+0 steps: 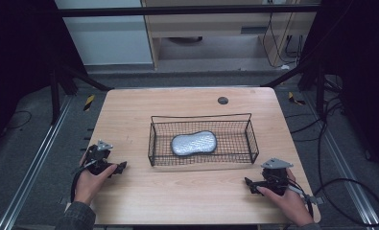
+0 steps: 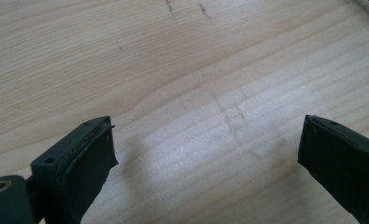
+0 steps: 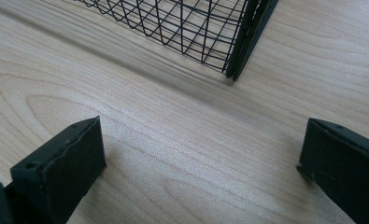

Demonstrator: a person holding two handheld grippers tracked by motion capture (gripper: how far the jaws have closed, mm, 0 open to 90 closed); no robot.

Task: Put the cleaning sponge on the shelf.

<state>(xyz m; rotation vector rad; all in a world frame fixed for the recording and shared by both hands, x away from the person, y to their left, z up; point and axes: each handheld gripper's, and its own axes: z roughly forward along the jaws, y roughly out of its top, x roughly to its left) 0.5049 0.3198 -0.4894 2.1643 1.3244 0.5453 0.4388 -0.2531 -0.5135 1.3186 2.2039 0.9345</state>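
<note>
— So, where does the sponge sit?
— The grey sponge [image 1: 194, 143] lies flat inside the black wire basket [image 1: 202, 158] at the middle of the desk [image 1: 177, 201].
— And the hands?
— The left gripper [image 1: 122, 166] rests near the desk's left edge, the right gripper [image 1: 247, 182] toward the near right corner. Both have fingers [image 2: 86, 158] spread wide, holding nothing.

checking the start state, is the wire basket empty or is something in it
Not empty: the wire basket stands upright on the wooden table with a grey sponge lying flat on its floor.
</note>
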